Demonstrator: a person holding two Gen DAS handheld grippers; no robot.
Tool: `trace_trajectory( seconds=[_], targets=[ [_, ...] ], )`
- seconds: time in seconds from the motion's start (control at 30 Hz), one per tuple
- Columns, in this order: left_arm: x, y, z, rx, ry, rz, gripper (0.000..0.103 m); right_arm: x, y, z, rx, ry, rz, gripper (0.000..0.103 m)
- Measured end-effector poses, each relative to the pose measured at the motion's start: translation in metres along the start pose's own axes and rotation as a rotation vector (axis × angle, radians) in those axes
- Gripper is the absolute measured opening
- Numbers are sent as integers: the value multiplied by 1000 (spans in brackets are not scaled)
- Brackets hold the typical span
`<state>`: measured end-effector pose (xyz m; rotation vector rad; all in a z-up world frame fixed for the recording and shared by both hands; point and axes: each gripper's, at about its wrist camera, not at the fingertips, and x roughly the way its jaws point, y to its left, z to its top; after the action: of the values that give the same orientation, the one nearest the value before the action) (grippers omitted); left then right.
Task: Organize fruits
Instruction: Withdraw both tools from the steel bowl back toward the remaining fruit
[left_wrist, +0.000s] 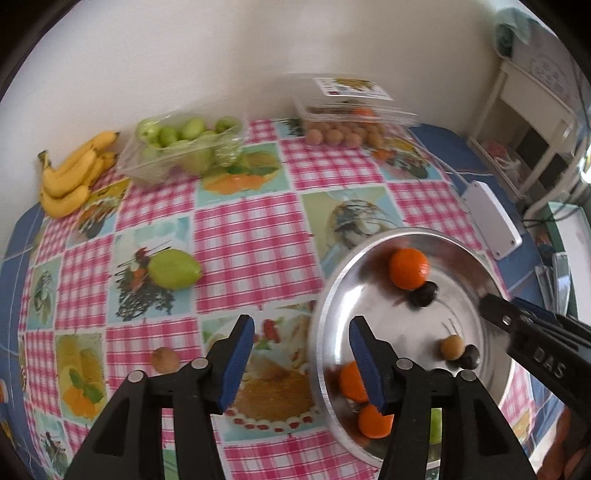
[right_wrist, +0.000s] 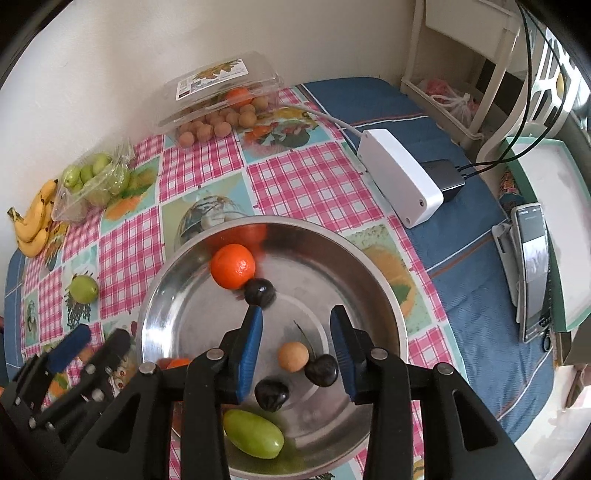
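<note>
A steel bowl (right_wrist: 373, 273) holds a mandarin (right_wrist: 232, 266), dark cherries (right_wrist: 259, 291), a tan longan (right_wrist: 293, 355) and a green fruit (right_wrist: 254, 432). My right gripper (right_wrist: 295, 350) is open and empty above the bowl's near half, around the longan. My left gripper (left_wrist: 301, 363) is open and empty at the bowl's left rim (left_wrist: 321, 321). The bowl shows more mandarins (left_wrist: 408, 268). A loose green guava (left_wrist: 173, 268) and a small brown fruit (left_wrist: 165, 360) lie on the tablecloth.
Bananas (left_wrist: 70, 173), a plastic tray of green fruit (left_wrist: 181, 147) and an open clamshell of longans (left_wrist: 343, 125) stand along the back wall. A white box (right_wrist: 399, 181), a charger and a phone (right_wrist: 532, 273) lie right of the bowl.
</note>
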<state>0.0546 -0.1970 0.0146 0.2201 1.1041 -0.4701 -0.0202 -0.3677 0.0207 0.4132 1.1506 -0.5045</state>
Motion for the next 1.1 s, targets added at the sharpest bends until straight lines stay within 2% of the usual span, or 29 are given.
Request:
trace_trajectory(
  seconds=[0.57,1.1],
  targets=[
    [4,52,-20,-146,54,57,58,-1,16,-20,-52,45,-21,39],
    [5,66,-34,-185,85,78,60,3,24,-27,-71,93,-13,39]
  ],
)
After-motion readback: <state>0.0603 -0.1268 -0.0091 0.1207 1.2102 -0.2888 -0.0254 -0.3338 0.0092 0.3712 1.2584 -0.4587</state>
